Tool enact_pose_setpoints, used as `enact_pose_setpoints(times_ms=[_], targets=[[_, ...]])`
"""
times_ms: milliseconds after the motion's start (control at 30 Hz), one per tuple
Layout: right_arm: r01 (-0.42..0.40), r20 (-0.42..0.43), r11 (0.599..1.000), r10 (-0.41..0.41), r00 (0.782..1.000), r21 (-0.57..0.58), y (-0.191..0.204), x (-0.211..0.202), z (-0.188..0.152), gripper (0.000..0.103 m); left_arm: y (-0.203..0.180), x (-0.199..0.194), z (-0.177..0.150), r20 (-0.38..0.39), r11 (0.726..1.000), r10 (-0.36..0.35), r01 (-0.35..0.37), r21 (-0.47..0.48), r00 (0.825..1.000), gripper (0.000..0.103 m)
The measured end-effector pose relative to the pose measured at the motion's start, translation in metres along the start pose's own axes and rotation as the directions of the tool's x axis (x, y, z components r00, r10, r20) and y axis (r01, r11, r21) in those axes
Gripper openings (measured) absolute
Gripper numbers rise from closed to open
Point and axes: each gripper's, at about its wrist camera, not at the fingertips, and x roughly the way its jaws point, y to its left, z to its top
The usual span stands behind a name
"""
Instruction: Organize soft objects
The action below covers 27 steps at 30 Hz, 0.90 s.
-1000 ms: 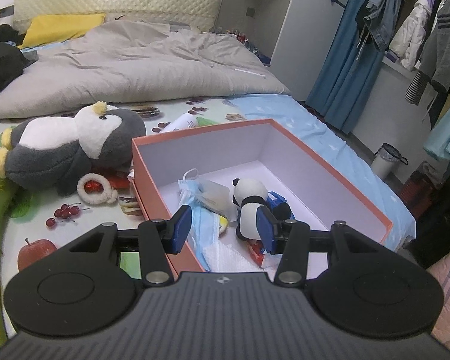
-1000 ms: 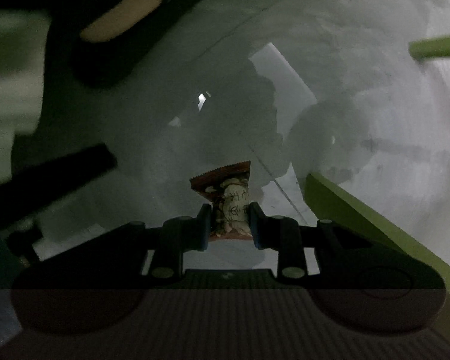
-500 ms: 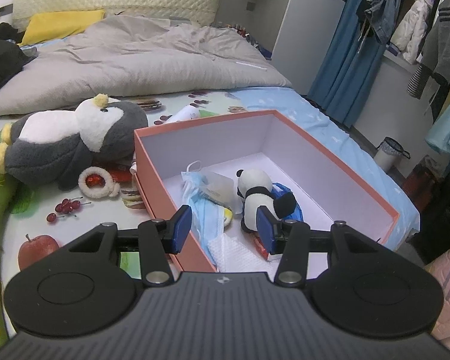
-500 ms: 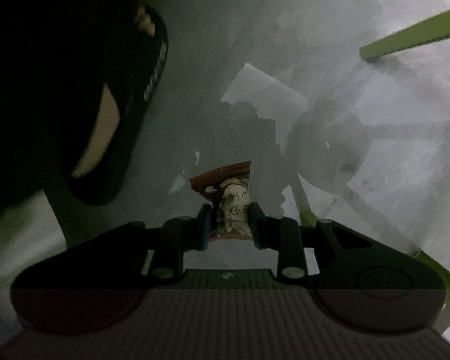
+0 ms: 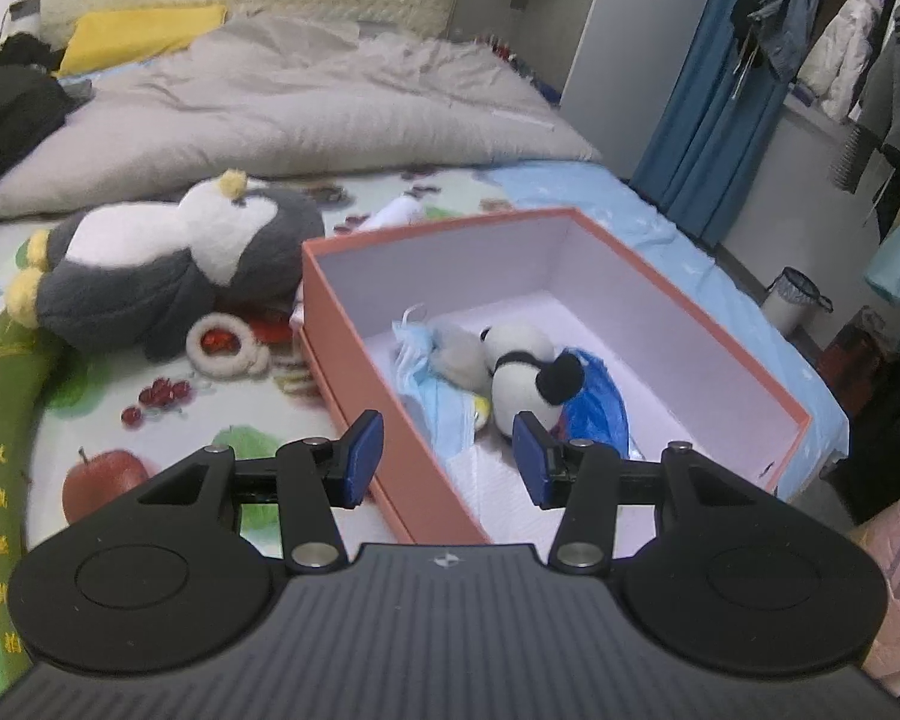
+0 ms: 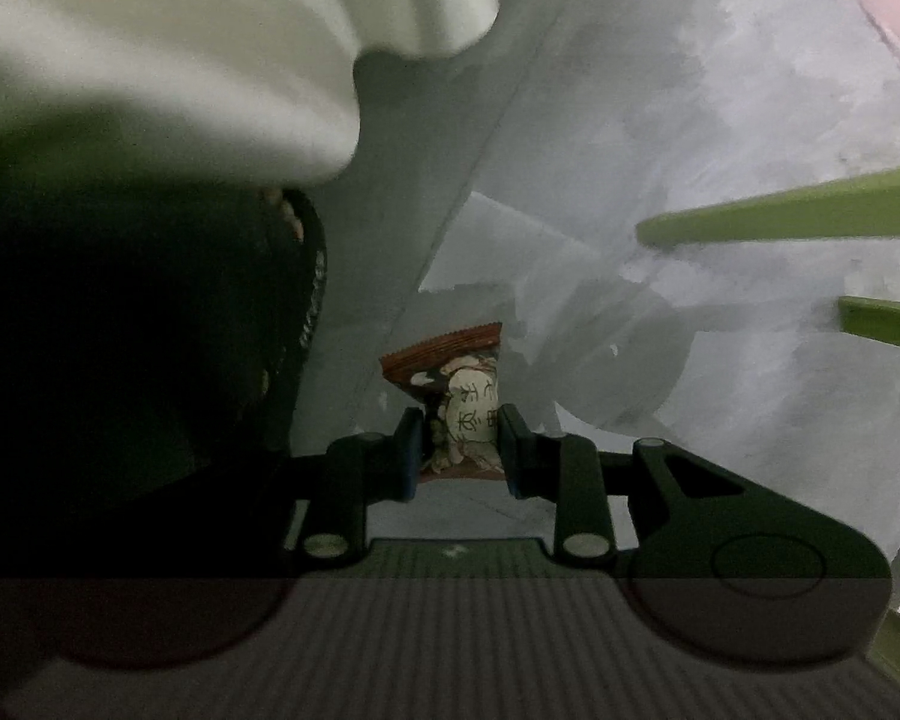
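grey penguin plush (image 5: pixel 162 264) lies touching orange box (image 5: pixel 354 324).

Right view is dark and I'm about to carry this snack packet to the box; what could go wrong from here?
1. The right gripper pinches only the lower part of the snack packet; it could slip out over the floor.
2. The orange box already holds a panda plush and face masks near its front; a drop there may land on top of them.

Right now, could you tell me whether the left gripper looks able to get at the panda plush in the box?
Probably yes. The left gripper is open and empty just over the near end of the open-topped box, and the panda plush lies uncovered right ahead of its jaws.
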Motion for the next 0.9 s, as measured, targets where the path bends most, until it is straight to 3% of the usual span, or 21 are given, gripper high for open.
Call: enact_pose_setpoints(times_ms=[467,900], targets=[[0.015,0.197,0.998,-0.003,0.980,-0.056,-0.001,-0.148,0.019,0.029,0.009,-0.016,-0.005,-0.020,1.000,0.018,-0.018,0.005,1.000,0.054],[-0.051,0.389,0.980,0.124,0.913,-0.191,0.031,-0.295,-0.023,0.030,0.029,-0.052,-0.009,0.011,0.999,0.021,-0.020,-0.027,1.000,0.054]])
